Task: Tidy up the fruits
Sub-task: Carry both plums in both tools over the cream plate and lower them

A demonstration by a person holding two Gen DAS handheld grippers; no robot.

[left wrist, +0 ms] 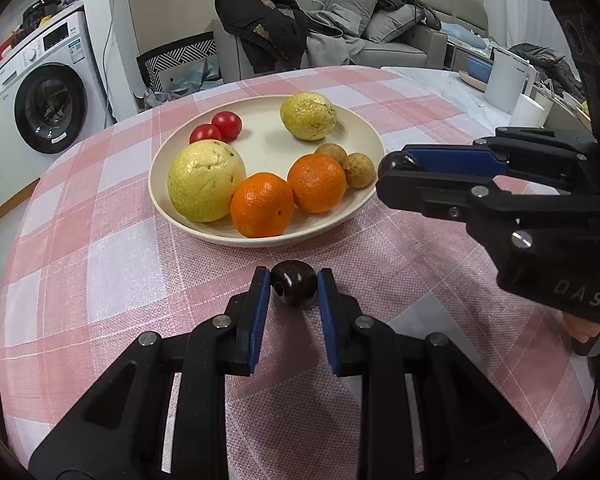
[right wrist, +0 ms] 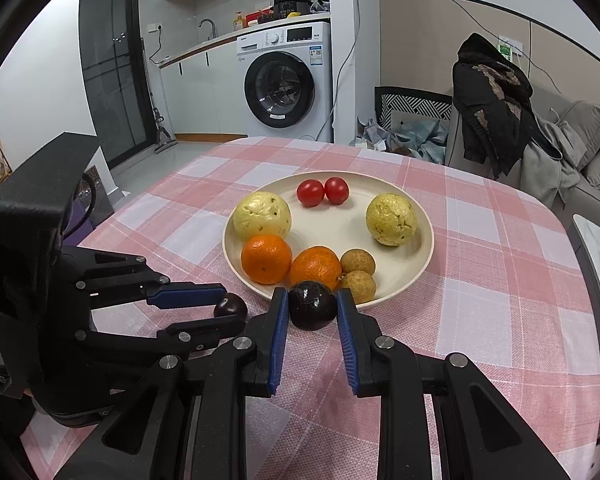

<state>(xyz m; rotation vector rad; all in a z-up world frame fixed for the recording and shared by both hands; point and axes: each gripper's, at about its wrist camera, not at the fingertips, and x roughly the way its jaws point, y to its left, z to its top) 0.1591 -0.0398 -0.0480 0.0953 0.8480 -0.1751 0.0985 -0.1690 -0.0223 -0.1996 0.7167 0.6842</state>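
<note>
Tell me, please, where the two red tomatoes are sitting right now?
The two red tomatoes touch each other at the plate's far rim, between the two yellow guavas, opposite the oranges.

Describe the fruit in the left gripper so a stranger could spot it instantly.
On the pink checked tablecloth, look just in front of the cream plate. The left gripper clasps a dark plum: glossy, nearly black, and outside the plate, unlike the orange, yellow and red fruits.

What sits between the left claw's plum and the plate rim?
Only bare checked tablecloth lies between the left claw's plum and the plate, as the left wrist view shows.
</note>
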